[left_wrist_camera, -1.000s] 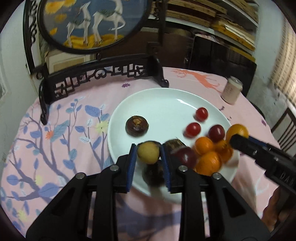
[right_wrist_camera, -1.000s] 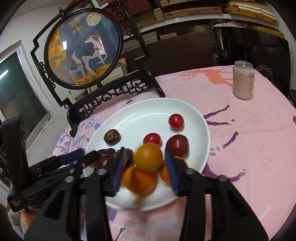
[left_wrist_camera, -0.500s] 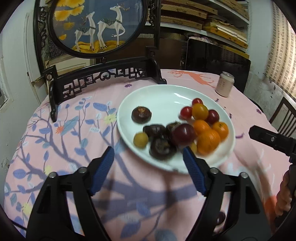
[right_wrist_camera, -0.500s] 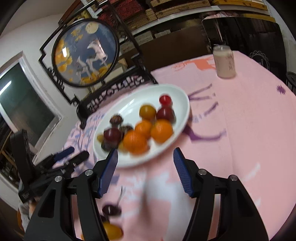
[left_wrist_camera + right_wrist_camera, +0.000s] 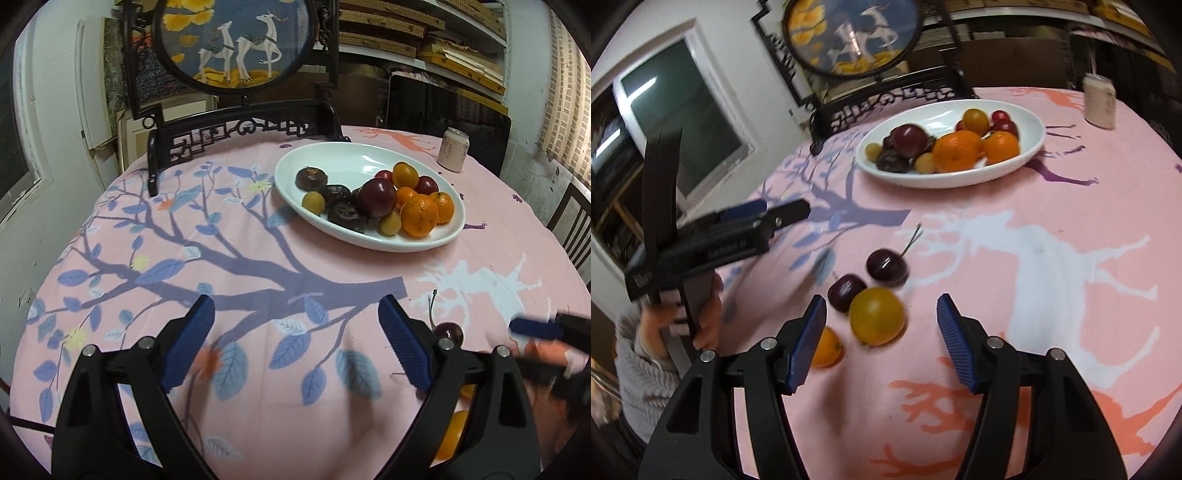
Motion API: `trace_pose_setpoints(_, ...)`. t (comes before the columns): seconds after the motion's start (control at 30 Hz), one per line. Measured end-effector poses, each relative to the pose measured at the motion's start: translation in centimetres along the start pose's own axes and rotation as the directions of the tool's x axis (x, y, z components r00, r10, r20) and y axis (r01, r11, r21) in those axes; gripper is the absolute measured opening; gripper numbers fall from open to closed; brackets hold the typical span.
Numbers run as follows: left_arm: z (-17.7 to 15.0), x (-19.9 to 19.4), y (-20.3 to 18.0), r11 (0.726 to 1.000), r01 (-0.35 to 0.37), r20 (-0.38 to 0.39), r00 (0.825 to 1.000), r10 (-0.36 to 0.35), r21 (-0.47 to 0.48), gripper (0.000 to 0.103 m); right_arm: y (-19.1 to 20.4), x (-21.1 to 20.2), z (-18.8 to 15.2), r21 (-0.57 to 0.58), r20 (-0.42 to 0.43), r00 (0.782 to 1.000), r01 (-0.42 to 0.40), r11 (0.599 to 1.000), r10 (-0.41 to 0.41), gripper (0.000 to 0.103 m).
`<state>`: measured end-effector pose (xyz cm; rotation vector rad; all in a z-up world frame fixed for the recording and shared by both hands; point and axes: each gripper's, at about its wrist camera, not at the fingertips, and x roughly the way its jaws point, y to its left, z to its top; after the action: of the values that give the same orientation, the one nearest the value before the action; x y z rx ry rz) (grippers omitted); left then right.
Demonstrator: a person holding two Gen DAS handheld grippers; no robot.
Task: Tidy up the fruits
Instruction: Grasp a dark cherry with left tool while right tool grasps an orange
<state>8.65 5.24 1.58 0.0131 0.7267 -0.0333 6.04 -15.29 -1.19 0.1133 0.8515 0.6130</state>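
Two tools gape empty: the yellow fruit lies between the right tool jaws, which were closing.

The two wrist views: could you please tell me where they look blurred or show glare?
Left wrist view: sharp, except the right claw smeared at the right edge; glare on the white plate. Right wrist view: the left claw and yellow fruit slightly smeared.

You are in what looks like a lived-in home room: a round bench under a pink printed cloth, a carved deer screen, a white fruit plate, and cluttered shelves, possibly holding mats.
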Motion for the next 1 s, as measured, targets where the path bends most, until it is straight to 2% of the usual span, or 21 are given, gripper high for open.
trace_pose_setpoints(0.23,-0.7,-0.5,-0.1,1.000,0.003,-0.002,1.000,-0.003,0.004,0.092,0.4,1.4,-0.3,-0.021,-0.040,0.999,0.016,1.000,-0.017,0.054)
trace_pose_setpoints(0.27,-0.7,-0.6,-0.3,1.000,0.008,0.000,1.000,-0.008,0.011,0.092,0.4,1.5,-0.3,-0.024,-0.038,0.999,0.022,0.999,-0.023,0.052)
trace_pose_setpoints(0.33,-0.8,-0.9,-0.7,0.999,0.016,0.004,1.000,-0.016,0.030,0.092,0.2,1.9,-0.3,-0.018,-0.058,0.998,0.017,1.000,-0.018,0.038)
trace_pose_setpoints(0.43,-1.0,-1.0,-1.3,0.998,0.024,0.007,1.000,-0.025,0.058,0.092,0.0,1.9,-0.3,-0.011,-0.063,0.998,0.004,1.000,-0.005,0.036)
trace_pose_setpoints(0.53,-1.2,-1.1,-1.8,0.996,0.034,0.005,0.999,-0.034,0.077,0.092,-0.6,0.6,0.2,0.002,-0.013,1.000,0.025,1.000,-0.025,0.036)
trace_pose_setpoints(0.67,-1.5,-1.5,-2.3,0.992,0.080,0.005,0.997,-0.081,0.096,0.092,-4.0,-1.9,1.2,0.141,0.079,0.995,0.045,0.989,-0.056,0.036)
trace_pose_setpoints(0.73,-1.8,-1.6,-3.0,0.986,0.114,-0.004,0.993,-0.114,0.121,0.092,-5.1,-2.4,1.4,0.185,0.092,0.994,0.036,0.982,-0.054,0.036)
trace_pose_setpoints(0.9,-2.9,-1.2,-5.6,0.960,0.152,-0.051,0.988,-0.144,0.234,0.092,-4.8,-2.6,1.4,0.170,0.102,0.994,0.023,0.985,-0.041,0.036)
trace_pose_setpoints(1.0,-3.6,-0.8,-6.8,0.937,0.214,-0.096,0.976,-0.195,0.275,0.092,-4.8,-2.6,1.5,0.175,0.102,0.994,0.022,0.984,-0.040,0.036)
